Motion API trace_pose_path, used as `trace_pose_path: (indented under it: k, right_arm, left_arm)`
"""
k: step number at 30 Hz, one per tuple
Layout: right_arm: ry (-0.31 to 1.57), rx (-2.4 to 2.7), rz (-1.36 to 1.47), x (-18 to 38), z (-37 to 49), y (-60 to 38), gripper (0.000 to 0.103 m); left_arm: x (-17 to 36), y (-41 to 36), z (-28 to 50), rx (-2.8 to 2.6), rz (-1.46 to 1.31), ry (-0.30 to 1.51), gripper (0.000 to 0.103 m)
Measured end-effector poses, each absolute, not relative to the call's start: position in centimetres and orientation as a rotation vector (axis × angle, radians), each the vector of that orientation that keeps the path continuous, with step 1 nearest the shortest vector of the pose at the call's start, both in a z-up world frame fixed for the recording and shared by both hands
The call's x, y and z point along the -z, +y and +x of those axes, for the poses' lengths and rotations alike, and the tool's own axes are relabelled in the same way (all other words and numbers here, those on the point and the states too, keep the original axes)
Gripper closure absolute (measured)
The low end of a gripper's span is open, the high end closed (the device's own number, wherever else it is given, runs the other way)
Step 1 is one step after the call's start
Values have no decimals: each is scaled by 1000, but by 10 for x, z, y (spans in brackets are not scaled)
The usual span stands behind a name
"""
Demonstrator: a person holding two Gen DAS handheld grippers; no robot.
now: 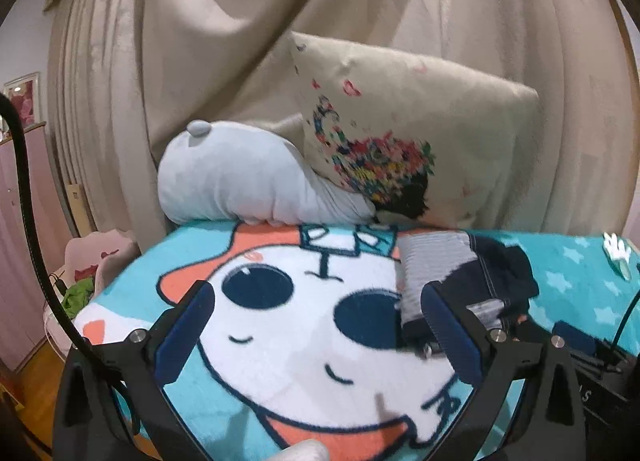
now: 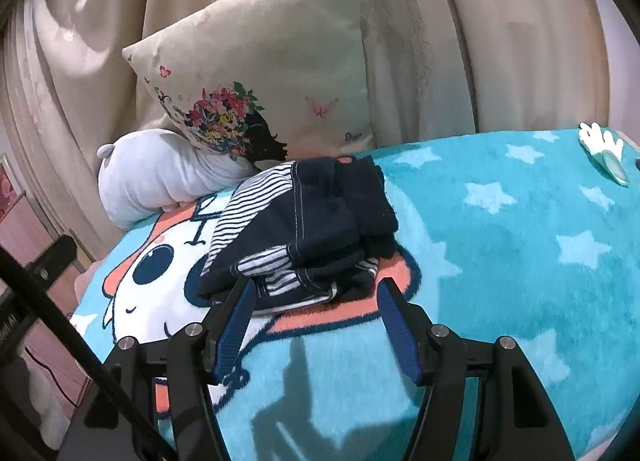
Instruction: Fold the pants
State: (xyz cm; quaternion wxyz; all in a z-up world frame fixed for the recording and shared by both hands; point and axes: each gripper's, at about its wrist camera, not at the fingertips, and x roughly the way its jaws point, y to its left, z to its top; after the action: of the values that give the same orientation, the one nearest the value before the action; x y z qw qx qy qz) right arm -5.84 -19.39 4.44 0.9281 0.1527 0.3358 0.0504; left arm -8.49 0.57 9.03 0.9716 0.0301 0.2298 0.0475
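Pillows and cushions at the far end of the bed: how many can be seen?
2. A beige cushion with a flower print leans against the curtain. A pale grey plush pillow lies left of it, partly under its corner. Others may be hidden behind.

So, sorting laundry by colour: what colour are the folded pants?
Dark navy pants with white-and-navy striped panels, clearest in the right wrist view.

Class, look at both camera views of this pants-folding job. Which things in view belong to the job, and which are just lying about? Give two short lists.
Belongs to the job:
- pants, folded in a bundle on the blanket
- left gripper, open
- right gripper, open, just short of the pants
- blanket, the folding surface

Just lying about:
- pillow
- plush toy
- curtain
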Motion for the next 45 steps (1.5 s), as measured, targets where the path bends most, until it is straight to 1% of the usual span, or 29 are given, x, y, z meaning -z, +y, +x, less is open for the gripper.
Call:
trace_pose_path:
  k: [21,45]
  right_arm:
    - [751,-29,290,-31,-60,-198,34]
    - [792,-17,252,-20,-60,-185,33]
  left_arm:
    - [-61,-11,-76,6,71,633,0]
    - [-33,2,-66,32,19,744,0]
